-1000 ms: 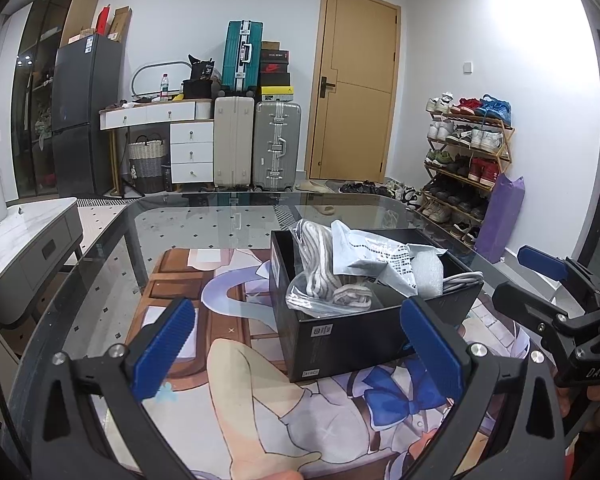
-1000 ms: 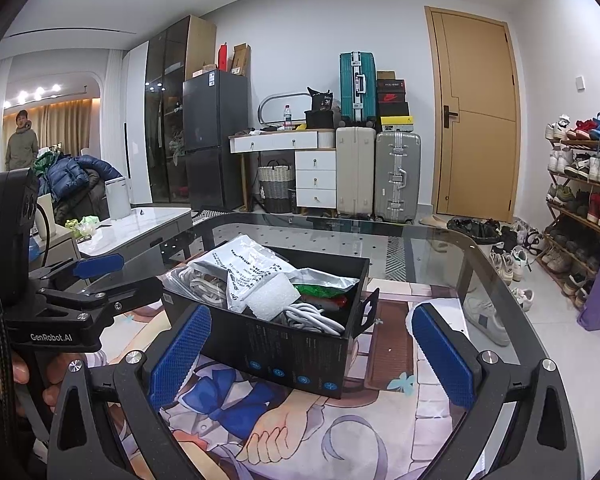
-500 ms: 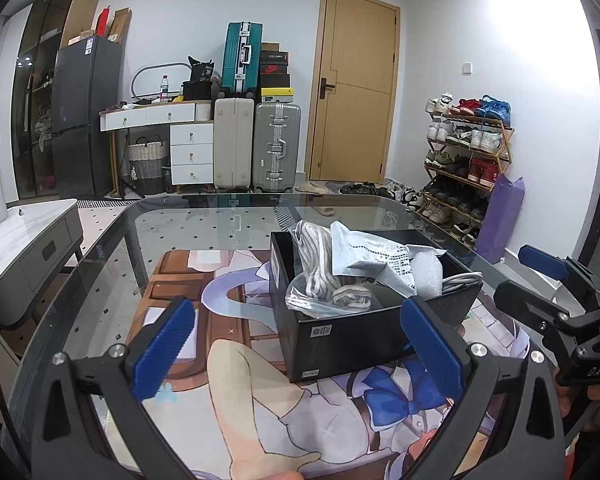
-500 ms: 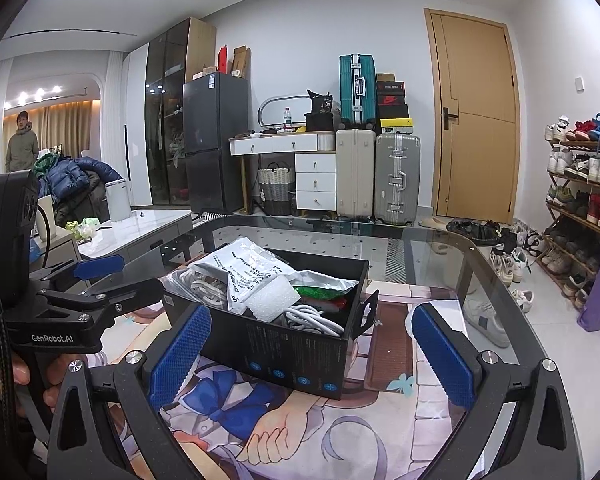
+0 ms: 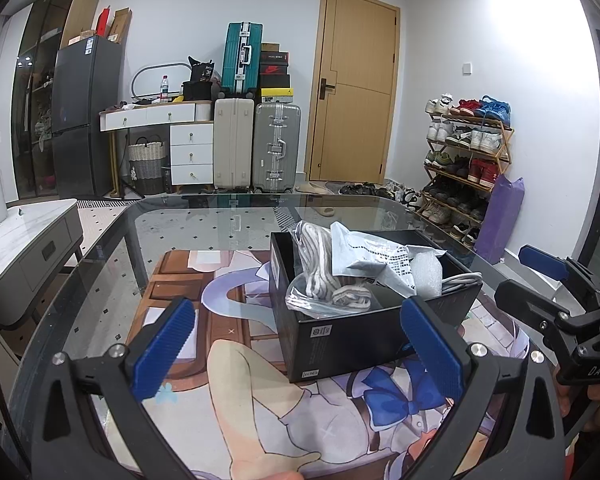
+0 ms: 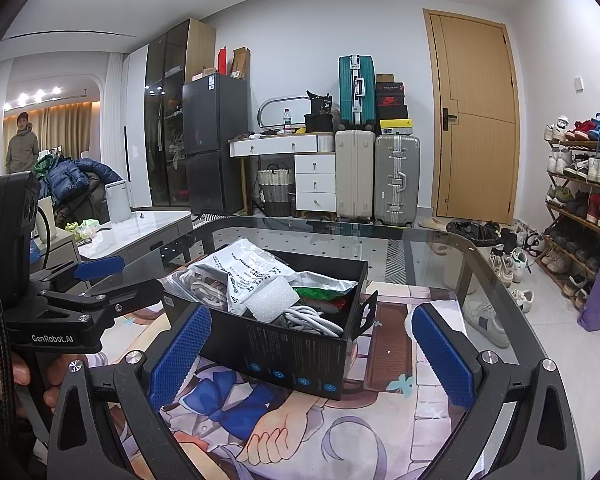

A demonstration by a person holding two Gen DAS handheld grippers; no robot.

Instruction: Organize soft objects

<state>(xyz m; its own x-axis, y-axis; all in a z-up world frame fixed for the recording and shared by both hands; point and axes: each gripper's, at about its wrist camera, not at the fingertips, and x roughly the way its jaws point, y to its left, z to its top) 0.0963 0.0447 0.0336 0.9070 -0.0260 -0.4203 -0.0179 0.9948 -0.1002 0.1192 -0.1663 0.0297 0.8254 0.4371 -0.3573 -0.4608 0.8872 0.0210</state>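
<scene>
A black cardboard box (image 5: 364, 336) (image 6: 296, 356) stands on the printed mat. It holds a clear bag of grey-white cord (image 5: 332, 284), a crumpled white printed bag (image 5: 376, 256) (image 6: 248, 268), a white foam piece (image 6: 272, 300), a coiled white cable (image 6: 312, 320) and a green-and-red packet (image 6: 324, 292). My left gripper (image 5: 300, 344) is open, hovering in front of the box with nothing between its fingers. My right gripper (image 6: 312, 356) is open too, straddling the box's near corner from the other side. Each gripper shows at the edge of the other's view.
The box rests on an illustrated mat (image 5: 228, 364) covering a glass table (image 5: 180, 216). A grey side cabinet (image 5: 24, 248) stands to the left. Suitcases (image 5: 256, 152), a white drawer desk (image 5: 180, 148), a door and a shoe rack (image 5: 464, 160) line the room. A person (image 6: 22, 144) stands far back.
</scene>
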